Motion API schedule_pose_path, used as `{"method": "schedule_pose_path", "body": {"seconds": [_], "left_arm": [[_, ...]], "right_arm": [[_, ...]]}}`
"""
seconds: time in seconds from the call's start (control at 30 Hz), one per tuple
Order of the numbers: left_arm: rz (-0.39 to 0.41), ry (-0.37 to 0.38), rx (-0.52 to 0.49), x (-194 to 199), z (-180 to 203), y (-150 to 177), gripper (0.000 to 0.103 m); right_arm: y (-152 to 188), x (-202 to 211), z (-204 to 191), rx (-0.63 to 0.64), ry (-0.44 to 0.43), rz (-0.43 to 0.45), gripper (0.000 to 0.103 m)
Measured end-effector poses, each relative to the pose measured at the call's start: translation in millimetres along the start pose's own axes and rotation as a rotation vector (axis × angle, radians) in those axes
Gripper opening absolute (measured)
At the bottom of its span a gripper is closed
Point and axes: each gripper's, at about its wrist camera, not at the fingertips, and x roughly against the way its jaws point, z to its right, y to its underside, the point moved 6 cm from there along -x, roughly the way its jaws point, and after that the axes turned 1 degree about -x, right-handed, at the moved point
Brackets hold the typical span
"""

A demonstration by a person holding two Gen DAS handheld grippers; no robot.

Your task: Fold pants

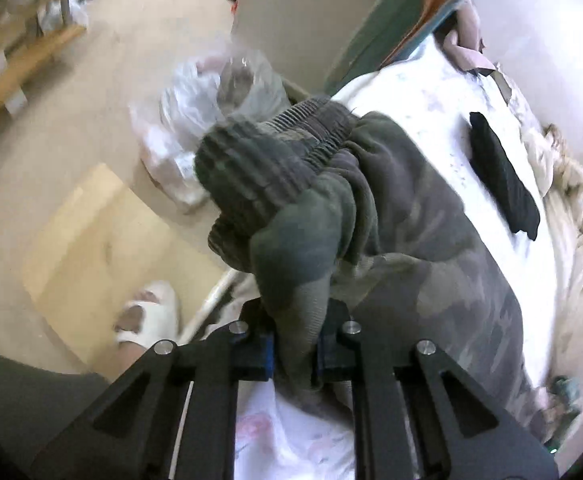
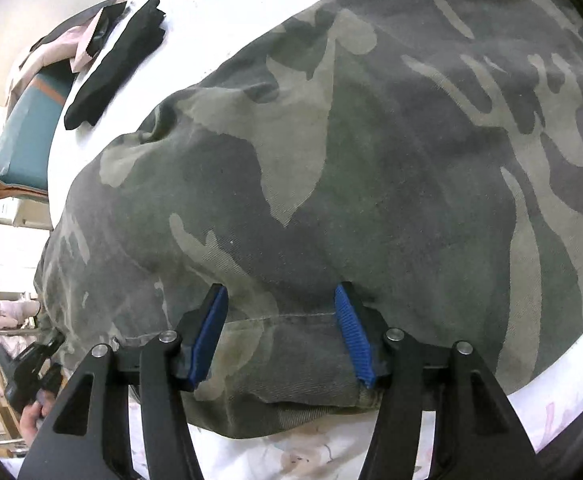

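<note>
Left wrist view: the left gripper point(image 1: 294, 354) pinches a bunched fold of the camouflage pants point(image 1: 411, 208), lifted above the white bed sheet point(image 1: 423, 92). Right wrist view: the right gripper point(image 2: 282, 336) stands wide apart, straddling the pants' point(image 2: 351, 152) hem on the sheet point(image 2: 227, 8), gripping nothing.

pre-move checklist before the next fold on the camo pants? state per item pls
1. Left hand-held gripper clamped on pants: ok.
2. Right hand-held gripper gripping the hem: not ok, jaws open astride it.
3. Waistband lifted off the bed sheet: ok.
4. Black cloth apart from pants: ok.
5. Layers under the hem aligned: cannot tell.
</note>
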Motion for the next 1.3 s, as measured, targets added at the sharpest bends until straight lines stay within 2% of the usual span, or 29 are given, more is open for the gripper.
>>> {"method": "schedule_pose_path", "body": {"seconds": [0.03,0.1,0.23,0.3,0.37,0.5,0.57,0.6,0.63,0.73,0.83,0.87,0.9,0.93,1.0,1.03,1.07,1.1,1.13,1.17,1.2,1.23,1.3], "left_arm": [[0.02,0.006,0.003,5.8,2.0,-0.9,0.009],[0.097,-0.009,-0.058,27.1,17.9,-6.7,0.009],[0.265,-0.049,-0.231,74.5,65.7,-7.0,0.009],[0.361,-0.072,-0.361,91.0,96.8,-2.2,0.009],[0.455,-0.059,-0.548,105.8,139.3,14.3,0.009],[0.529,-0.01,-0.79,112.3,210.5,53.5,0.009],[0.552,0.027,-0.957,111.3,253.8,90.2,0.009],[0.556,0.039,-1.008,113.3,266.7,104.2,0.009],[0.537,0.057,-1.104,105.4,285.5,131.4,0.009],[0.453,0.088,-1.32,83.6,315.3,196.6,0.009],[0.276,0.077,-1.579,34.1,317.5,269.3,0.013],[0.173,0.045,-1.662,10.8,309.6,290.4,0.013],[0.125,0.007,-1.707,-2.5,304.1,302.7,0.014],[0.121,-0.012,-1.731,-9.2,299.3,309.3,0.016],[0.127,0.036,-1.727,-0.3,291.6,307.6,0.049],[0.116,0.078,-1.688,7.3,290.2,300.3,0.06],[0.081,0.156,-1.614,23.8,285.9,285.2,0.082],[0.052,0.217,-1.551,38.4,279.3,271.9,0.093],[0.028,0.258,-1.504,46.0,274.9,258.4,0.094],[-0.018,0.327,-1.408,60.6,266.1,234.8,0.094],[-0.032,0.349,-1.355,66.4,262.2,221.6,0.094],[-0.036,0.357,-1.268,72.7,250.9,206.4,0.094],[-0.041,0.294,-1.035,56.8,229.3,144.5,0.094]], "right_arm": [[-1.5,2.0,-0.2,-0.006,-0.005,0.005,0.058],[-5.6,9.0,3.1,-0.016,-0.015,0.025,0.058],[-8.1,23.5,9.6,-0.057,-0.074,0.047,0.058],[-9.9,31.2,12.3,-0.081,-0.105,0.061,0.058],[-14.3,41.3,14.0,-0.095,-0.124,0.09,0.058],[-25.4,64.6,19.2,-0.097,-0.134,0.157,0.058],[-33.8,80.2,26.4,-0.11,-0.131,0.202,0.058],[-38.0,89.6,31.8,-0.119,-0.13,0.231,0.058],[-43.0,99.4,38.3,-0.13,-0.123,0.26,0.058],[-53.5,121.4,55.0,-0.159,-0.114,0.324,0.058],[-58.5,133.7,70.8,-0.179,-0.085,0.367,0.058],[-58.3,134.1,75.7,-0.194,-0.084,0.369,0.058],[-57.3,132.2,80.8,-0.215,-0.091,0.36,0.058],[-56.5,129.7,83.0,-0.224,-0.097,0.349,0.058],[-53.9,122.8,81.3,-0.221,-0.103,0.323,0.058],[-52.0,118.6,76.3,-0.204,-0.105,0.309,0.058],[-49.9,115.2,69.7,-0.184,-0.11,0.297,0.058],[-48.8,112.9,63.3,-0.16,-0.121,0.286,0.058],[-47.8,110.3,53.5,-0.129,-0.138,0.275,0.058],[-46.9,107.7,42.4,-0.095,-0.156,0.265,0.058],[-44.6,104.2,27.9,-0.049,-0.174,0.251,0.058],[-41.4,99.1,10.1,0.008,-0.193,0.224,0.058],[-39.1,83.5,-28.5,0.112,-0.246,0.148,0.058]]}}
